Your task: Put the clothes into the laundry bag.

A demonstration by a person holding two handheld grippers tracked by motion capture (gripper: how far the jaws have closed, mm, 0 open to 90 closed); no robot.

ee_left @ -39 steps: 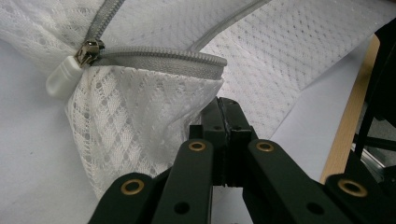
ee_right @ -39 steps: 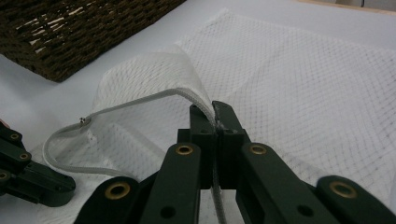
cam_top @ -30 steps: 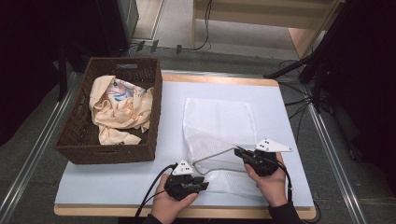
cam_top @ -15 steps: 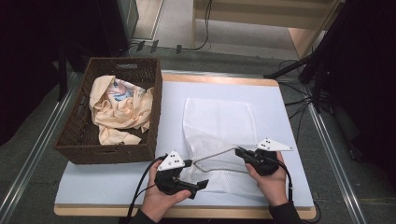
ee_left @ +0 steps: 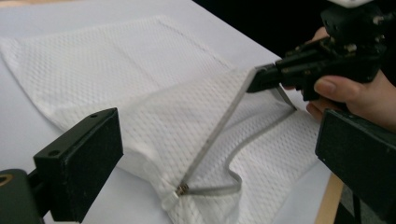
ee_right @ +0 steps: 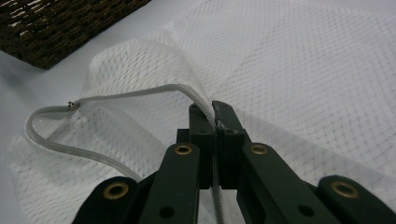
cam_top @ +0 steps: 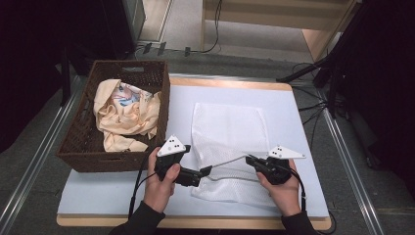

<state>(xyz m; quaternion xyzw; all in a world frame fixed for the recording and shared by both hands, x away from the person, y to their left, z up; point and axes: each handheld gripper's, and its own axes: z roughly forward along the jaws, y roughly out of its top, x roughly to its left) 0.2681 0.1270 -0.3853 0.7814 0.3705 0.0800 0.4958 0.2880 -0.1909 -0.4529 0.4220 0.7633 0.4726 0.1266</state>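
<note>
Big picture first: one white-topped table [cam_top: 112, 205], and on its left side one dark wicker basket [cam_top: 78, 142] holding a crumpled peach-coloured cloth [cam_top: 125, 117]. In the middle of the table lies one white mesh laundry bag [cam_top: 227, 127], its long axis running away from the person, zippered mouth at the near end.

Two grippers are at that mouth. The right gripper [cam_top: 254, 160] has its jaws pinched tight on the upper lip of the zipper edge [ee_right: 140, 93], lifting it clear of the lower layer; in the right gripper view the tape runs straight into the closed tips, and the mouth bows open to the left. The left gripper [cam_top: 205, 171] sits just beside the bag's near left corner, jaws spread wide and holding nothing (the left gripper view looks between them onto bare mesh).

Now the relation that matters. The zipper pull [ee_left: 182, 189], one small metal slider, lies low between the left gripper's open jaws, just ahead of them, at the end of the opening farthest from the right gripper. So the left hand is clearly the nearer, and my read is that it needs only a short push forward and down to close on that corner or the lower lip.
</note>
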